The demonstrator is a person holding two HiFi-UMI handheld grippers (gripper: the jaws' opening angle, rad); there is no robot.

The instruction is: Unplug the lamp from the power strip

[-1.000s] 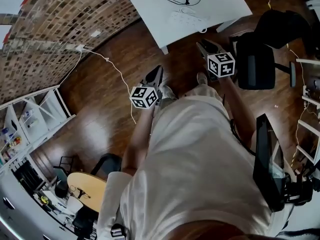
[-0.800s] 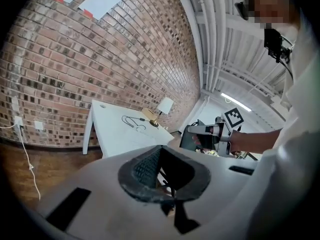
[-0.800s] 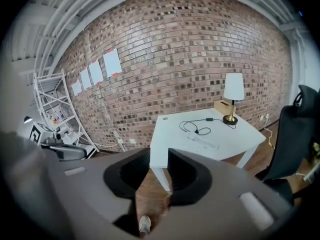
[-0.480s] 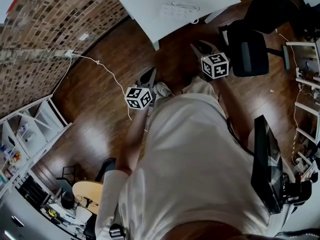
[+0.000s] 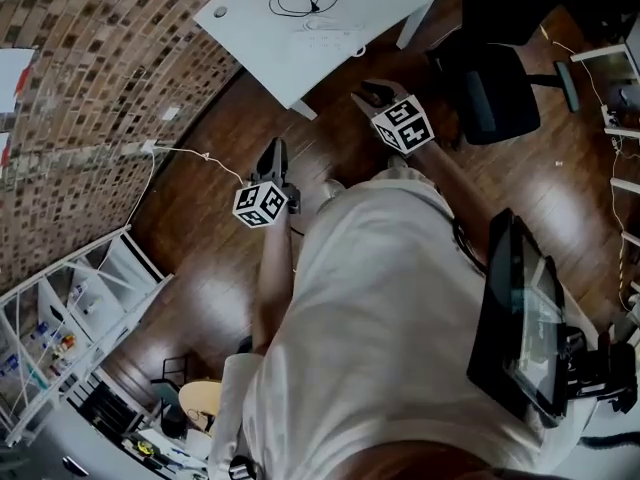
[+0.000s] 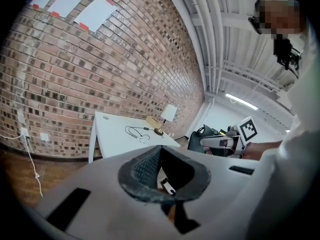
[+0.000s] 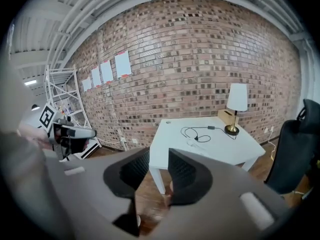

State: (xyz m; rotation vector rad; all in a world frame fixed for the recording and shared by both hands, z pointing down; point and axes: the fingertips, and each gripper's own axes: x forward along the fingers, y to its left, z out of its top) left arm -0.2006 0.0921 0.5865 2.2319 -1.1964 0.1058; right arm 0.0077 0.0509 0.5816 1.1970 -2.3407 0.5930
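Lamp point(image 7: 236, 106) and power strip point(image 7: 192, 143) on table point(image 7: 170, 139) (wall point(image 7: 200, 59) behind); chair point(image 7: 295, 149) right of it.

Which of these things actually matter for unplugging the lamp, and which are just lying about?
For the job: lamp, power strip, black cord, and the white table they sit on.
Just there: office chair, shelving rack, papers on the brick wall.

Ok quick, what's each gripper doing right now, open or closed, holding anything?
Left gripper: closed, jaw tips together, nothing held.
Right gripper: open, jaws have just been opening, nothing between them.
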